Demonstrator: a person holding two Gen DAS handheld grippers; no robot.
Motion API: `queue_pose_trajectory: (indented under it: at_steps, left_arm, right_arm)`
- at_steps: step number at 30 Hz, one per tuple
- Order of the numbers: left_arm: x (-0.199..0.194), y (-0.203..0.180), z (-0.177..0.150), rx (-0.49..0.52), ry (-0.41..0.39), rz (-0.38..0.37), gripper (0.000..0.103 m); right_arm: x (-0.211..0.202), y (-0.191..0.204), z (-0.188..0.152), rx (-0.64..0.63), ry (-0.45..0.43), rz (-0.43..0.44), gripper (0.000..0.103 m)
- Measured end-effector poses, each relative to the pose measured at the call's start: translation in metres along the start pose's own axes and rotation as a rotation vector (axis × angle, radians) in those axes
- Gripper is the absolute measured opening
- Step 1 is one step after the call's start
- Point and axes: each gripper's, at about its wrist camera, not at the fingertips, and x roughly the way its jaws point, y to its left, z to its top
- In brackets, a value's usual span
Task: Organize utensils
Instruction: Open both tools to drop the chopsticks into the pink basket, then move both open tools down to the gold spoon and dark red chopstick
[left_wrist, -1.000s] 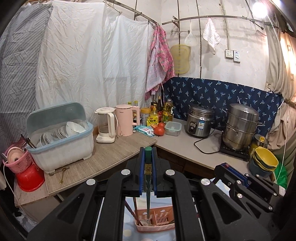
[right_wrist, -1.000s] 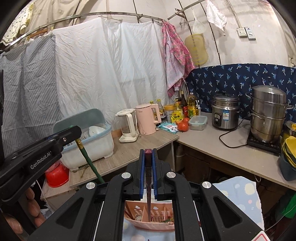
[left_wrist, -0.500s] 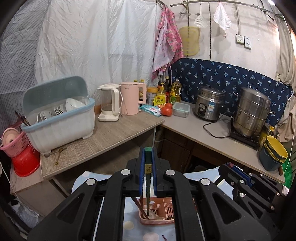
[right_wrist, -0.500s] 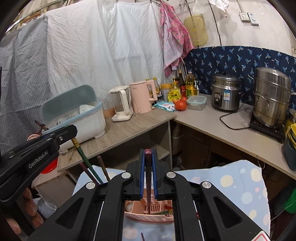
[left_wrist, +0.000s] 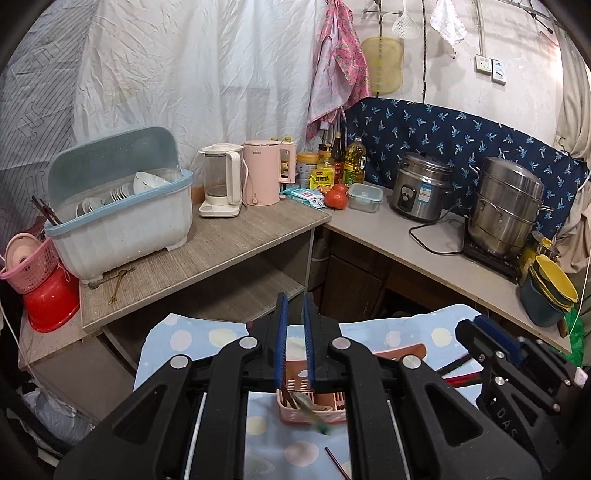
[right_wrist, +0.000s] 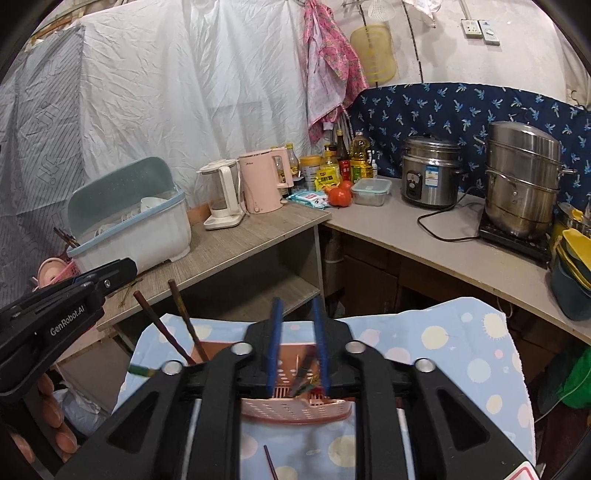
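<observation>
Two grippers now stand over the pink utensil basket (right_wrist: 295, 406) on the spotted blue cloth (right_wrist: 461, 350). A second ago each pinched a chopstick; both have just been opening. Left gripper (left_wrist: 294, 332): narrow gap, nothing between the pads; its green chopstick (left_wrist: 314, 419) lies tilted across the basket rim. Right gripper (right_wrist: 298, 332): wider, its chopstick (right_wrist: 303, 376) loose, leaning inside the basket.
</observation>
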Motion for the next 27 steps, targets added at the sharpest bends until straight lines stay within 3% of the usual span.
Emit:
queue_pose_trajectory:
  at_steps: [1, 3, 5, 15, 27]
  left_arm:
    - [-0.002, -0.001, -0.001, 0.000, -0.001, 0.003, 0.014]
    - [-0.006, 0.000, -0.003, -0.007, -0.004, 0.011, 0.028]
    - [-0.010, 0.000, -0.005, -0.010, -0.009, 0.018, 0.032]
    - [-0.036, -0.006, -0.018, -0.002, -0.006, 0.011, 0.032]
    - [-0.066, -0.013, -0.054, 0.001, 0.024, -0.012, 0.033]
  right_arm:
    - [-0.003, -0.002, 0.000, 0.006, -0.009, -0.002, 0.034]
    - [-0.011, -0.004, 0.000, 0.011, -0.023, -0.003, 0.035]
    - [-0.019, -0.006, 0.000, 0.014, -0.031, -0.001, 0.035]
    - [-0.053, -0.007, -0.013, 0.012, -0.035, 0.014, 0.035]
    - [-0.089, -0.023, -0.050, 0.042, -0.005, -0.003, 0.035]
